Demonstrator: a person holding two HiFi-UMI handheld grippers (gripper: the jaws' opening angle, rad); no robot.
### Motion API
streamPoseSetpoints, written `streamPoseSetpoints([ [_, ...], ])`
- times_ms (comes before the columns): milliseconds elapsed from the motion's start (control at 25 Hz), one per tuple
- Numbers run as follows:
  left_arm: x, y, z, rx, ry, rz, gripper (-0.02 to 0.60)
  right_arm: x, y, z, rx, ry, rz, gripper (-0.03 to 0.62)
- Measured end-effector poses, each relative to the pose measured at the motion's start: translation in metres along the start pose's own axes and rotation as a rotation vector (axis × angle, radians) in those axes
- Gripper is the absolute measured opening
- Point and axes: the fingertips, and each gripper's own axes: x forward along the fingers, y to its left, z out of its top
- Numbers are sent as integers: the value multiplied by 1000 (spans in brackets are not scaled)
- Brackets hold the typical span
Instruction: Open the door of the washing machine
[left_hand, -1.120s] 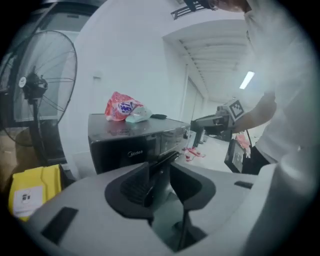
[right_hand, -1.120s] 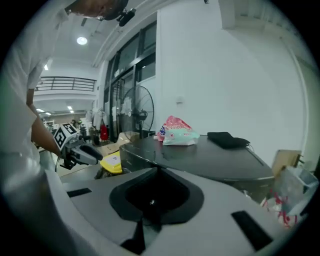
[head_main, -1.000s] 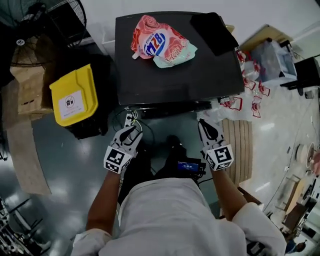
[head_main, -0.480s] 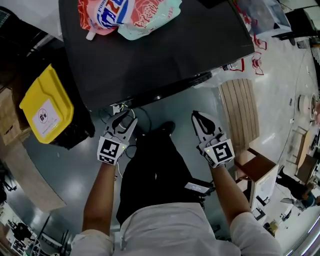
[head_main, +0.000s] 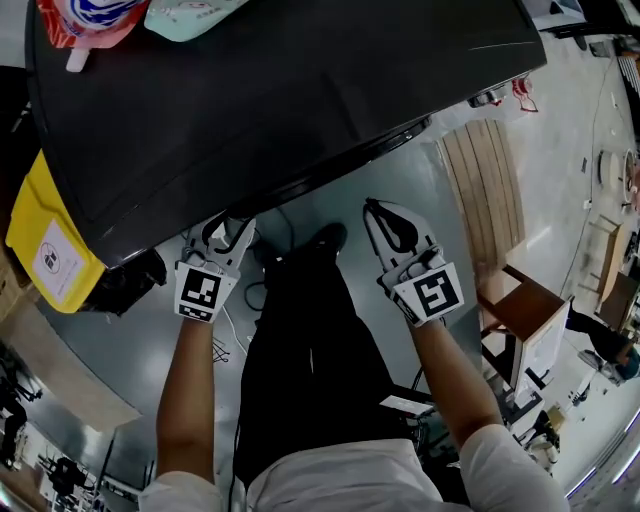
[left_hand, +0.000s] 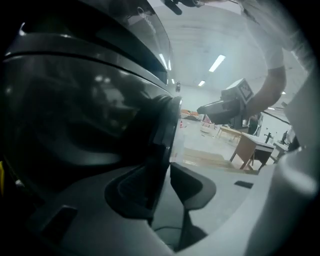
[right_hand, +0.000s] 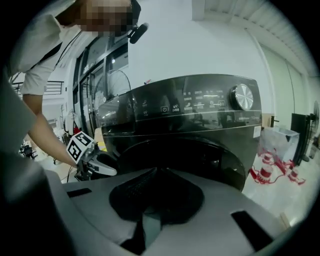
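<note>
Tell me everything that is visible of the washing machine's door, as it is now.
The door is round, dark and glossy, like tinted glass in a black rim, set in the front of the washing machine below its control panel. It appears shut. The left gripper is at its left side, seen from the front, jaws apart with the door's edge between them; contact cannot be confirmed.

The left gripper (left_hand: 161, 172) holds its fingers (left_hand: 192, 187) apart astride the rim of the dark-glassed washing machine door (left_hand: 75, 115); beyond, the right gripper (left_hand: 220, 106) hangs near wooden tables (left_hand: 245, 145).
</note>
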Motion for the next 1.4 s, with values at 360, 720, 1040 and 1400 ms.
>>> streamPoseSetpoints([
  [360,8,-4,-5,12,12,-72,107,2,7,-13,-59,7,-58,41],
  [720,8,-1,-7,-25,-12,-59,100,-14,20,-18,-5,-11,-75,41],
  [1040,5,-4,-7,-69,-15,14,105,-48,29,-35,34,-32,-86,41],
  [1400,1,-15,-14,-136,-15,97,118,-119,32,-62,69,-66,-114,41],
])
